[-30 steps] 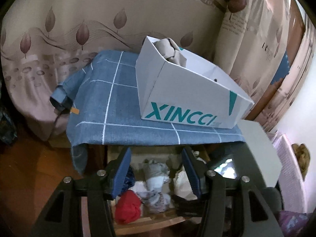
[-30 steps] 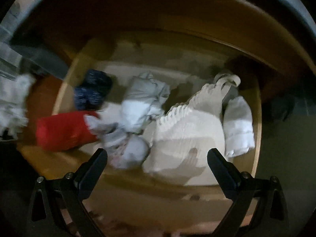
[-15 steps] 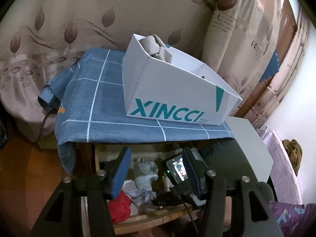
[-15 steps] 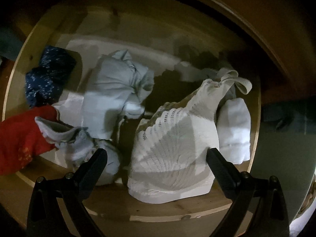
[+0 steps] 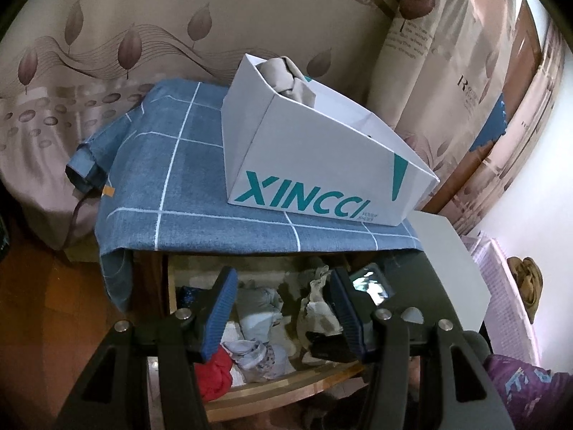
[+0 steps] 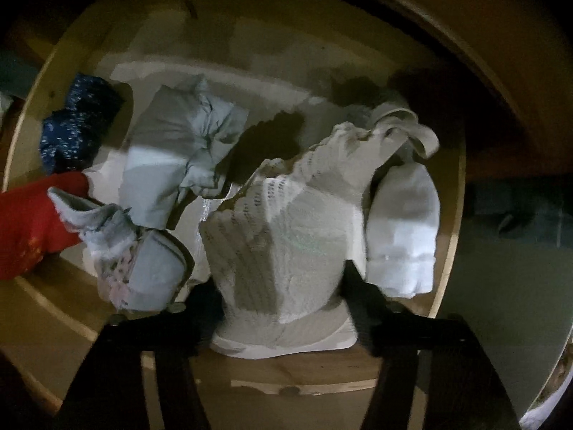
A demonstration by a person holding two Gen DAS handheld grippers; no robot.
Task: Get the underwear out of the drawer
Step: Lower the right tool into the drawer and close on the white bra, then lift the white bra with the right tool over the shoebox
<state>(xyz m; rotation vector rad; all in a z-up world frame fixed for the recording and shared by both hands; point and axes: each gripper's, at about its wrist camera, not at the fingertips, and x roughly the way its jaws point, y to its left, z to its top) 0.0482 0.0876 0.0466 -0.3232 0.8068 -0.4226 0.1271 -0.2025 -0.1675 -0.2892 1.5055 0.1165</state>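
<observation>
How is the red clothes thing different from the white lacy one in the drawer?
The red garment is plain and bunched at the drawer's left edge; the white lacy garment is patterned with holes and sits mid-drawer. The right gripper straddles the white lacy garment, not the red garment. Both lie inside the drawer.

White lace underwear (image 6: 286, 251), red garment (image 6: 28, 222), blue white-checked cloth (image 5: 200, 179), teal-lettered white box (image 5: 322, 165)

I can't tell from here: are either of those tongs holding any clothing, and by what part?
Right tongs straddle the white lace knit garment at its near lower end; grip unconfirmed. Left tongs hold nothing.
</observation>
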